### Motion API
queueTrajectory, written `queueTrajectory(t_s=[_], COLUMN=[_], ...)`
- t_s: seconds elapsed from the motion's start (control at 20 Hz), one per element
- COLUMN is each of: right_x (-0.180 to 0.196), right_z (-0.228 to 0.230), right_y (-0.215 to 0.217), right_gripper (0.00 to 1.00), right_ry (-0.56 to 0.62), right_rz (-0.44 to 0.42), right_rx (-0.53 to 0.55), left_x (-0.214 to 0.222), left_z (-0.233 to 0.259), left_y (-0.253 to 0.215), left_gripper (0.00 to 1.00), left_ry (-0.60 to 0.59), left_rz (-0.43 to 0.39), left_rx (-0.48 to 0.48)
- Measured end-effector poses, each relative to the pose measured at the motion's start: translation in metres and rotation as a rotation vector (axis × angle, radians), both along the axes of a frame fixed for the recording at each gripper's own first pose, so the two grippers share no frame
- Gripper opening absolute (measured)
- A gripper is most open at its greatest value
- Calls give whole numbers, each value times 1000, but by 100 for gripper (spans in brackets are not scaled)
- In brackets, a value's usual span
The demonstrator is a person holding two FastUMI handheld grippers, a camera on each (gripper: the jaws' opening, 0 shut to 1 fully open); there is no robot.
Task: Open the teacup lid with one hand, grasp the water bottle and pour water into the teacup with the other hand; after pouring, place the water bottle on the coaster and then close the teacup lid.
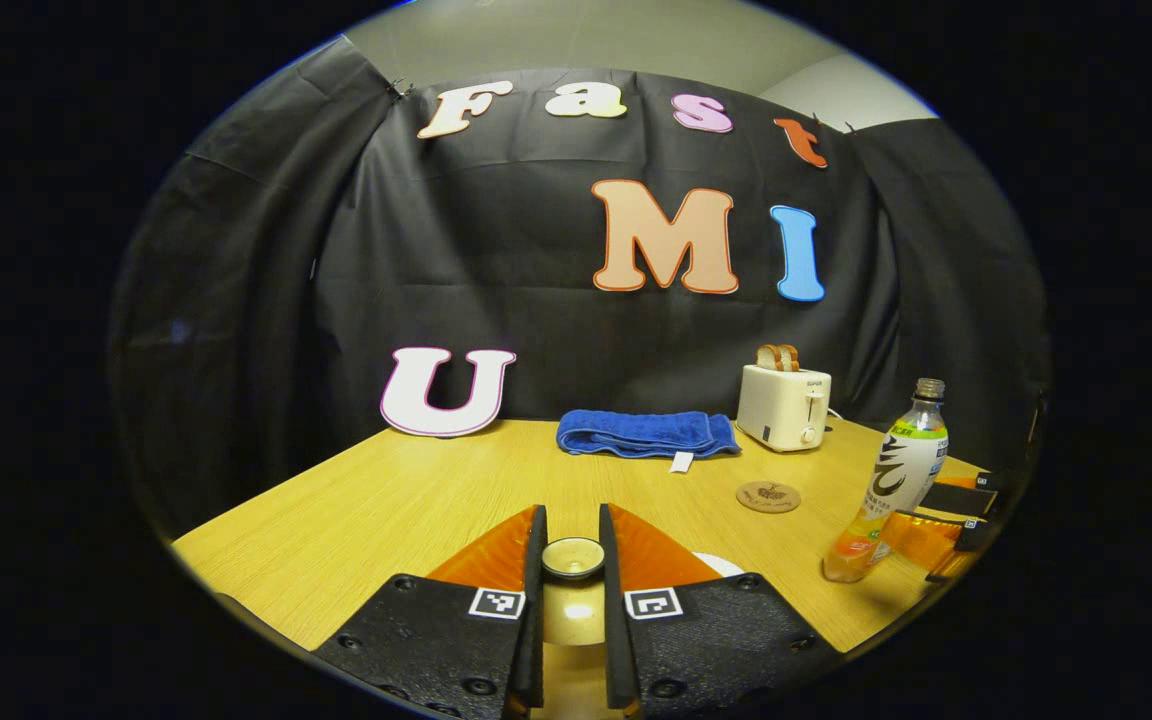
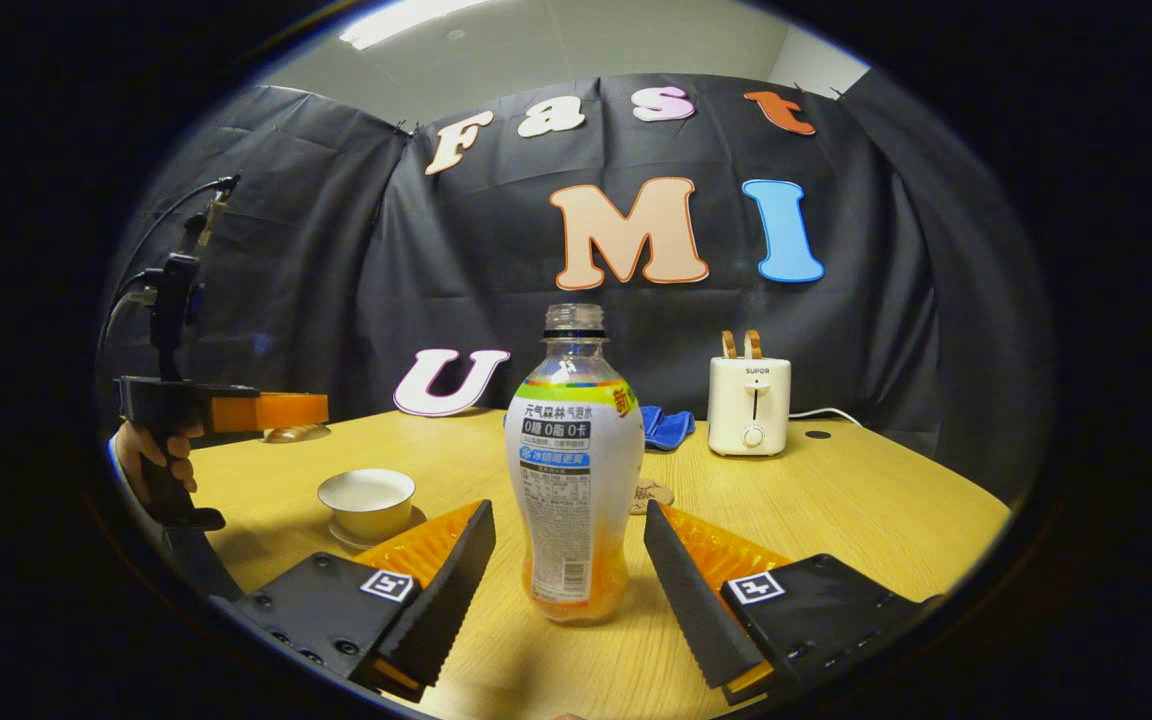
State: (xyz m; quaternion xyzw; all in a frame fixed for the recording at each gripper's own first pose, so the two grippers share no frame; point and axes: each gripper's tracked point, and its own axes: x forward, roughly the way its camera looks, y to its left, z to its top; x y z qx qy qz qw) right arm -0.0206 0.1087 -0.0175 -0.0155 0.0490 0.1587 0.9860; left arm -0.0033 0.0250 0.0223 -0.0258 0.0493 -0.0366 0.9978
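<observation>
Wooden table (image 2: 836, 520): cup (image 2: 368, 500) uncovered.
Left gripper (image 1: 572, 560): clamped on lid (image 1: 573, 557).
Right gripper (image 2: 566, 560): fingers spread around bottle (image 2: 573, 470), untouched.
Next: close, lift, pour.

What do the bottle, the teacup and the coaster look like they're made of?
Bottle: clear plastic, seemingly; see-through neck, glossy printed wrap. Teacup: probably glazed ceramic; smooth pale walls with a soft sheen. Coaster: matte brown disc, maybe cork or wood; too small to tell.

On the table (image 2: 836, 520), the water bottle (image 2: 573, 470) stands near the front edge, the teacup (image 2: 368, 503) to its left. Toaster (image 2: 749, 405), towel (image 1: 646, 433) and coaster (image 1: 768, 496) lie toward the back edge.
</observation>
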Motion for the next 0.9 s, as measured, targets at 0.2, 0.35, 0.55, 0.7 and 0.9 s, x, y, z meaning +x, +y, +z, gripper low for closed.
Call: queueTrajectory(t_s=[0.2,0.35,0.55,0.7,0.9], right_x=[9,16,20,22,20], right_z=[-5,-9,-15,-15,-13], right_y=[7,7,7,7,14], right_gripper=[97,100,96,75,71], right_ry=[23,45,75,77,69], right_rz=[-9,-24,-30,-36,-13], right_rx=[-41,-55,-63,-64,-103], left_x=[-1,-2,-4,-5,-9], left_z=[-1,-2,-5,-4,-3], left_y=[13,23,36,43,52], left_gripper=[22,22,22,22,21], left_ry=[-2,-1,3,-2,-7], left_rz=[24,41,63,75,90], left_rx=[-4,-18,-31,-36,-36])
